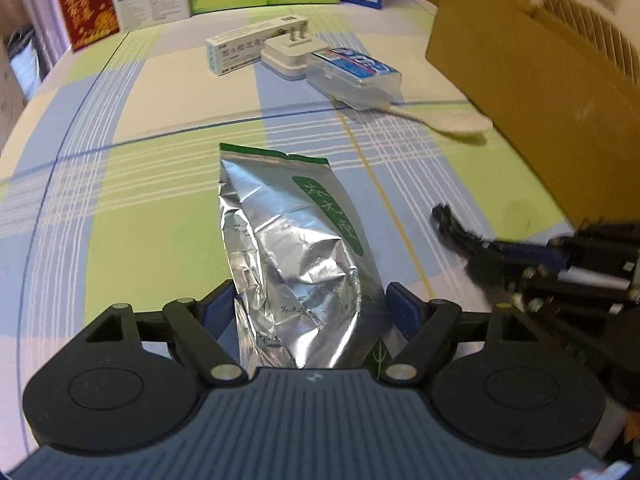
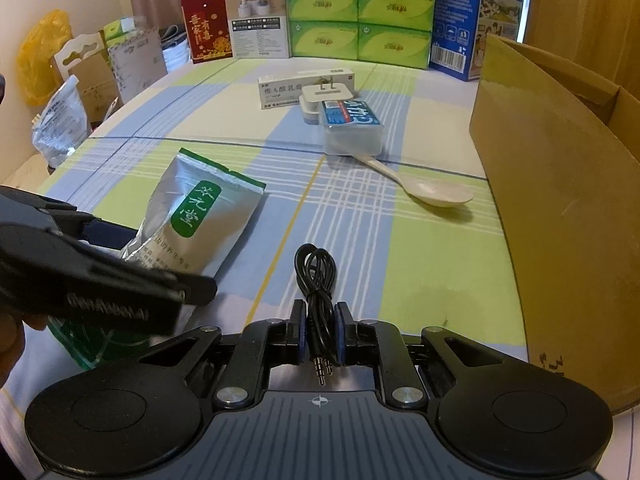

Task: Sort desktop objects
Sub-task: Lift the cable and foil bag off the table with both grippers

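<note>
Your left claw (image 1: 308, 304) stands apart around the near end of the foil pouch (image 1: 292, 256), whose green label reads 芬元堂. Your right claw (image 2: 320, 328) is clamped on the black cable (image 2: 316, 280), right of the pouch on the table (image 2: 432, 264).

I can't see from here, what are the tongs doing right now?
Left tongs open around foil pouch. Right tongs shut on black cable. Cardboard box right of cable, nothing between.

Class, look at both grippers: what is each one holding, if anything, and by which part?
The right gripper pinches the black audio cable near its plug end. The left gripper straddles the foil pouch at its lower end, not yet closed.
</note>
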